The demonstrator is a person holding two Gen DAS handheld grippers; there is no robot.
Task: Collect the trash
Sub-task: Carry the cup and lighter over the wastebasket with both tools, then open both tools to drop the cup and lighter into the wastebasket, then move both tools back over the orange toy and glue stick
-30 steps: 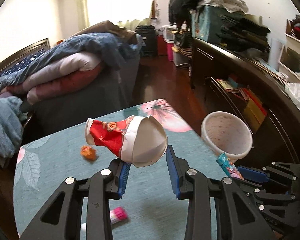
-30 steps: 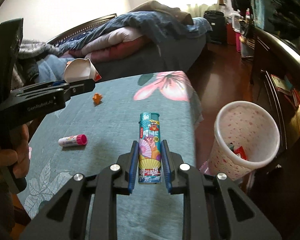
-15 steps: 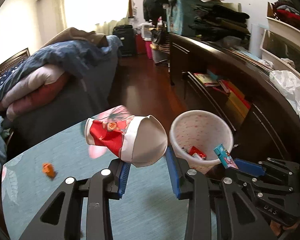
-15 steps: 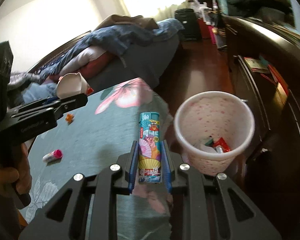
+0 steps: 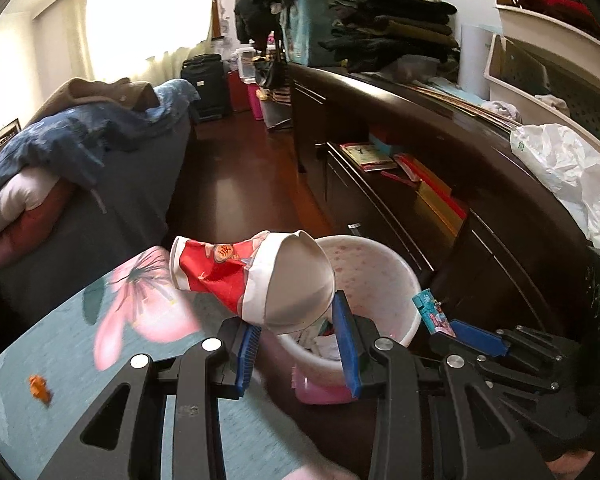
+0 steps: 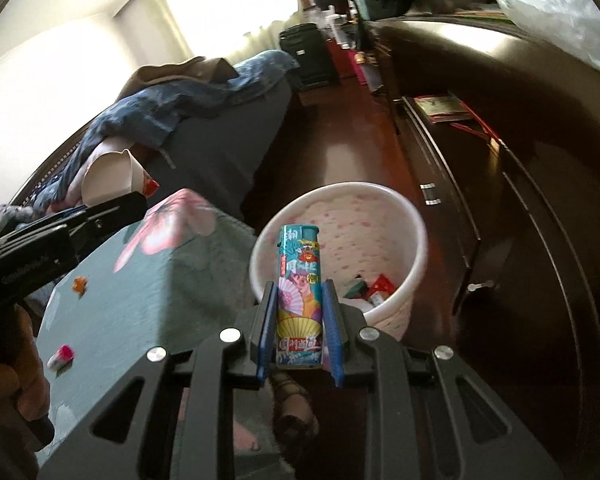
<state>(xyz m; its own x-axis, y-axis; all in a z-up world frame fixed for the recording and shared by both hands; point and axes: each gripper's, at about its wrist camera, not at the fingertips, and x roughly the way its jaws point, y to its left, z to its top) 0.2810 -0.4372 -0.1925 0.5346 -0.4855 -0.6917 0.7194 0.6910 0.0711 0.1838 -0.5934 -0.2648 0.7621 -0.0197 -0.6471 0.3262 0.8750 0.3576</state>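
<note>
Here, the left hand-held gripper [image 5: 296, 344] is clamped on a crumpled paper cup [image 5: 260, 280], light and easily crushed, best held by its flattened rim, above the bin [image 5: 396, 280]. The right hand-held gripper [image 6: 298, 332] is clamped on a stiff, smooth lighter [image 6: 300, 280] by its flat sides beside the bench [image 6: 160, 300].

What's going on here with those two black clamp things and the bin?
A person is clearing trash off a table with a hand-held gripper in each hand. The left hand-held gripper is clamped on a crumpled red and white paper cup, and the right hand-held gripper grips a colourful lighter. Both are held by the white speckled bin, which already has wrappers inside. An orange scrap and a small pink-capped tube lie on the teal tablecloth.
</note>
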